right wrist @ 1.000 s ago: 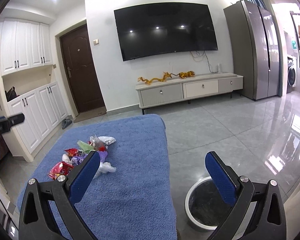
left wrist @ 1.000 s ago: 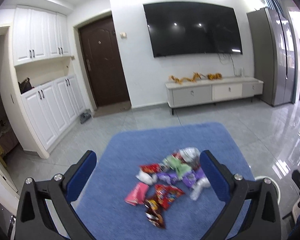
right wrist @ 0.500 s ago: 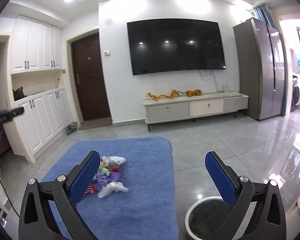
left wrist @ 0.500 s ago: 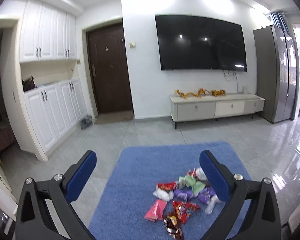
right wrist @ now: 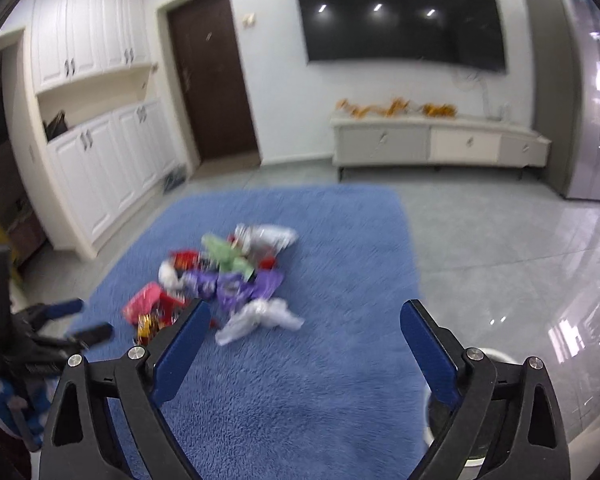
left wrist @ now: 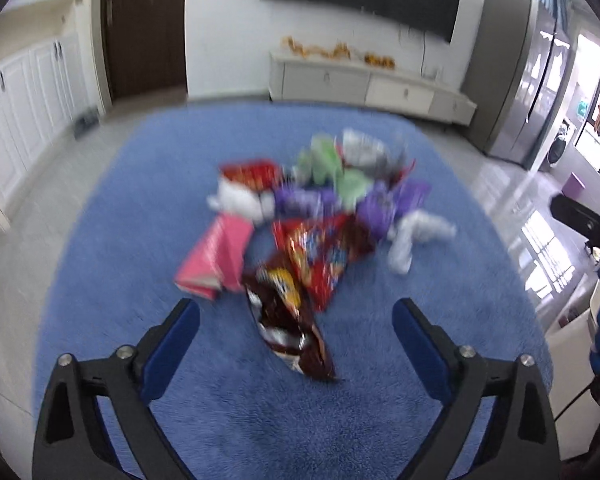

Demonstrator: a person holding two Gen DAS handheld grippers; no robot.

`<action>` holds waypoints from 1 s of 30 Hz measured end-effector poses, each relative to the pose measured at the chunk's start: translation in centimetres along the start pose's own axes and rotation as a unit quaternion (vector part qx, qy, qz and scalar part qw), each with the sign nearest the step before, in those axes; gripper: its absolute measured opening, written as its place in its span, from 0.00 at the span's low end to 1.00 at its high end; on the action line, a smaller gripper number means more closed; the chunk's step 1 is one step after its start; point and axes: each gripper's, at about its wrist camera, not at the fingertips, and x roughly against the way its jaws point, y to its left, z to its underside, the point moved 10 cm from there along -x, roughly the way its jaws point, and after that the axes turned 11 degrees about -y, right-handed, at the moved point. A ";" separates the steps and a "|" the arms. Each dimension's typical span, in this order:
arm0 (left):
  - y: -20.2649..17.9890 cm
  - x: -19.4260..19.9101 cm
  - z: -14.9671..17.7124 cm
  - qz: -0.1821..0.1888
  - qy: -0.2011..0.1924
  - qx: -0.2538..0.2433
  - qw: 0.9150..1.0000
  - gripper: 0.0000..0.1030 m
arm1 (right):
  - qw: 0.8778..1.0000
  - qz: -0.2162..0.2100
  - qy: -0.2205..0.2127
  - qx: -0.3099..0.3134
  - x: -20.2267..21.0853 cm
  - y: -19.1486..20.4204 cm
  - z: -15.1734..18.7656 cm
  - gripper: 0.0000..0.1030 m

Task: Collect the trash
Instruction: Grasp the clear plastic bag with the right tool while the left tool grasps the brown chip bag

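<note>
Two grippers are seen above a blue rug (left wrist: 140,248). The left gripper (left wrist: 296,344) is held with its fingers spread wide and closing, nothing pinched; a dark brown snack bag (left wrist: 288,320) lies on the rug between them, untouched. The right gripper (right wrist: 302,342) is likewise spread and closing on nothing, a white crumpled wrapper (right wrist: 260,318) lying just ahead. Beyond, the trash pile (left wrist: 320,208) is heaped mid-rug. A white bin (right wrist: 496,356) is glimpsed beside the right finger. Farther off, a TV cabinet (right wrist: 436,146) is set against the wall.
</note>
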 end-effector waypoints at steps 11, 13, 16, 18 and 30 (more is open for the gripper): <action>1.5 -5.2 1.9 0.015 0.053 0.035 0.998 0.77 | 0.992 -0.056 0.114 0.008 -13.3 3.6 6.0 0.88; 1.0 -5.3 1.8 0.014 0.054 0.023 0.998 0.74 | 0.990 -0.060 0.127 0.006 -14.7 3.9 6.6 0.79; -0.1 -5.4 1.8 0.011 0.054 -0.002 0.998 0.55 | 0.988 -0.064 0.144 -0.002 -15.7 4.1 7.7 0.69; -0.7 -5.4 1.8 0.012 0.051 -0.015 0.998 0.46 | 0.988 -0.060 0.140 0.000 -15.9 4.3 8.0 0.61; -2.9 0.2 2.2 0.041 0.015 -0.012 0.999 0.29 | 0.991 -0.061 0.114 -0.040 -9.4 2.9 8.6 0.40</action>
